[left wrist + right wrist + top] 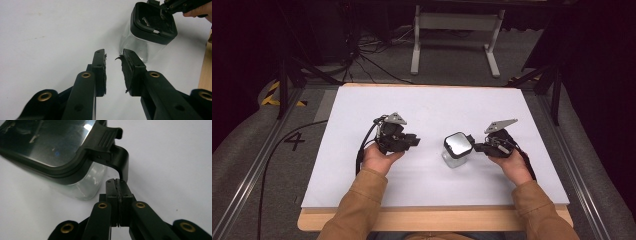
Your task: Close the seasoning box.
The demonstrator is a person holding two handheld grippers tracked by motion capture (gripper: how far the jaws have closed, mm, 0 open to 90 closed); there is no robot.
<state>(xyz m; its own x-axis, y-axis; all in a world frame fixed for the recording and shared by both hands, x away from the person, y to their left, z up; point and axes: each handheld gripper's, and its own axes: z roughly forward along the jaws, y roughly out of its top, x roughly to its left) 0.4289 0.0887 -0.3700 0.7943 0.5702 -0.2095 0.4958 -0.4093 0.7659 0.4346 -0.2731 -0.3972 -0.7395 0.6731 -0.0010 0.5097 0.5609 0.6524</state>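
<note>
**Right tongs pinched the jar's latch; left tongs waited empty**

A clear glass jar [455, 156] with a black-framed square lid [458, 143] stood on the white tabletop [432, 105], slightly toward the person's edge of its middle. The right tongs [119, 185], just to the jar's right, were closed tight on the lid's black latch [121, 162], which hung down the jar's side. The left tongs [113, 58], a short way to the jar's left, pointed at it with jaws slightly parted, gripping nothing.
</note>
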